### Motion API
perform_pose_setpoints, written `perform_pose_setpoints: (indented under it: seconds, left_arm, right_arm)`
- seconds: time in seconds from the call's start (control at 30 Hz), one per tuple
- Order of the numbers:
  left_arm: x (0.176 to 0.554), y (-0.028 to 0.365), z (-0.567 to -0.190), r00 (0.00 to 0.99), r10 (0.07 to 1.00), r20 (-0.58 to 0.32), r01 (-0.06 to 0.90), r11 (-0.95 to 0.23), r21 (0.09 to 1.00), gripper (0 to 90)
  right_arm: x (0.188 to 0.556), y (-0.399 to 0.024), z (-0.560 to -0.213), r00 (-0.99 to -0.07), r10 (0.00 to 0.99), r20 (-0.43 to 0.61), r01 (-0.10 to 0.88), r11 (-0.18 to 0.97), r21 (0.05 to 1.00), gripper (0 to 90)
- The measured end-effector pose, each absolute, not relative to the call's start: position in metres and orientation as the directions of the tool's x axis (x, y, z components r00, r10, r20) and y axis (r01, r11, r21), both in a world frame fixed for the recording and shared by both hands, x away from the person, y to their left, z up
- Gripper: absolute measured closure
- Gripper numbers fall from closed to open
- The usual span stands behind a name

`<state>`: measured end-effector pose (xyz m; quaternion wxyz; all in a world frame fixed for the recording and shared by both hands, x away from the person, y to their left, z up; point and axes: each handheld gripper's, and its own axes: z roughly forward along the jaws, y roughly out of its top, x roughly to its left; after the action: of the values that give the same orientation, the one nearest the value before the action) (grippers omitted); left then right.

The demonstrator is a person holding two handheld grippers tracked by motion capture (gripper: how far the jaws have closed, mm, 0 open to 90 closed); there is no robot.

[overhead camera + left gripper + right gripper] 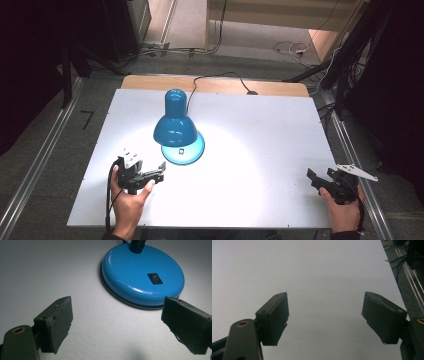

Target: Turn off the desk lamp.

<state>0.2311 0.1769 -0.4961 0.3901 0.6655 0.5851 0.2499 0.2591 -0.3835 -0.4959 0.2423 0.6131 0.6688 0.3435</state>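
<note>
Desk lamp (pixel 176 127): blue, standing upright on the white counter (pixel 260 150), lit and throwing a bright pool of light over the surface around its foot.
Lamp shade (pixel 175 131): bell-shaped, glossy blue, facing downward and hanging over the far half of the base.
Lamp base (pixel 142 275): round, domed, blue with a pale rim, sitting flat on the counter; in the left tool view it is lying just ahead of the jaws, toward the right-hand jaw.
Rocker switch (pixel 155 279): small, black, sitting on top of the base on the side nearest the person.
Power cord (pixel 220 77): black, running from behind the lamp to the far edge of the counter.
Left tool (pixel 152 173): being held in the person's left hand (pixel 129 202), resting near the lamp base on its near-left side, not touching it; jaws are standing wide apart with nothing between them.
Right tool (pixel 320 179): being held in the person's right hand (pixel 342 212), sitting well apart from the lamp near the counter's right edge; jaws are gaping wide over bare white surface, gripping nothing.
Grey three-cornered plate (pixel 357 172): sitting on top of the right tool, pointing away from the lamp.
</note>
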Motion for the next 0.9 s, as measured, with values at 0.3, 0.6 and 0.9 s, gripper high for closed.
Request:
perform_pose_setpoints:
  seconds: [0.3, 0.6, 0.9]
  left_arm:
    - [0.233, 0.172, -0.495, 0.202, 0.971, -0.124, 0.581, -0.017, 0.814, 11.1]
    - [0.237, 0.164, -0.495, 0.214, 0.969, -0.125, 0.584, -0.024, 0.811, 11.2]
    - [0.239, 0.157, -0.494, 0.227, 0.966, -0.121, 0.578, -0.034, 0.815, 14.0]
  right_arm:
    - [0.259, -0.383, -0.496, -0.130, 0.986, 0.100, 0.655, 0.010, 0.756, 20.4]
    - [0.259, -0.383, -0.496, -0.128, 0.987, 0.101, 0.657, 0.008, 0.754, 20.4]
    - [0.260, -0.383, -0.497, -0.133, 0.986, 0.101, 0.656, 0.012, 0.755, 20.4]
